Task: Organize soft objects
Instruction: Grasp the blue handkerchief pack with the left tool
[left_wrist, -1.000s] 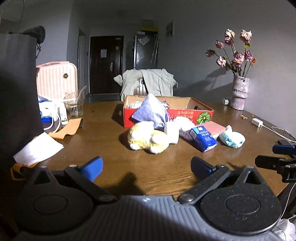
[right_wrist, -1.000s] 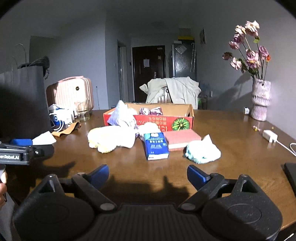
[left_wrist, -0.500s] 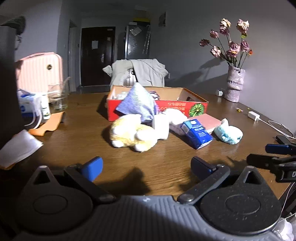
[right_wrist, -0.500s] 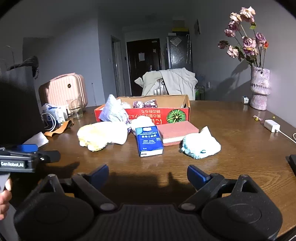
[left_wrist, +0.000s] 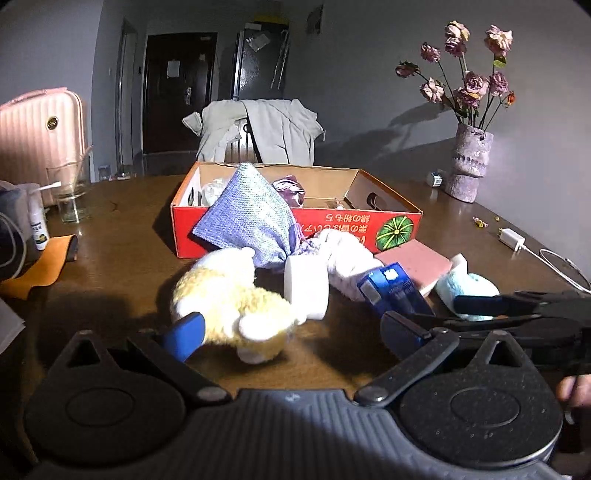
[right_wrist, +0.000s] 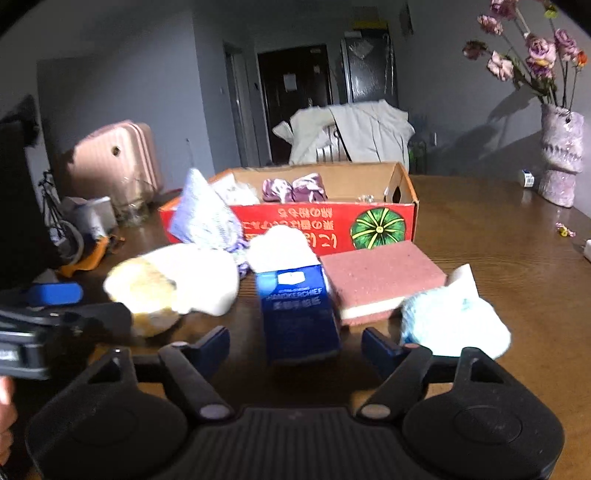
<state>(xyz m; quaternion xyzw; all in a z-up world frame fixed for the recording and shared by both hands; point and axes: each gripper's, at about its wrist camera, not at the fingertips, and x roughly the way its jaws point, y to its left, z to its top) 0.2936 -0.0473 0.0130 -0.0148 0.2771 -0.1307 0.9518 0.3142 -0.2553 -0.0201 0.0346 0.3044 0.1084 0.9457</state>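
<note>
right gripper (right_wrist: 295, 341) angled down, fingers closing

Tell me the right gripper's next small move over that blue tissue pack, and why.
Probably ease the right gripper forward a little more. Its jaws are closing, but the pads do not yet press the blue tissue pack, which lies just ahead between the fingertips on the table, near the red box.

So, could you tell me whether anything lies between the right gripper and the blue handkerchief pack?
Nothing visible does. The blue handkerchief pack lies on bare wooden table just ahead of the right gripper, whose fingers are closing with nothing between them yet.
</note>
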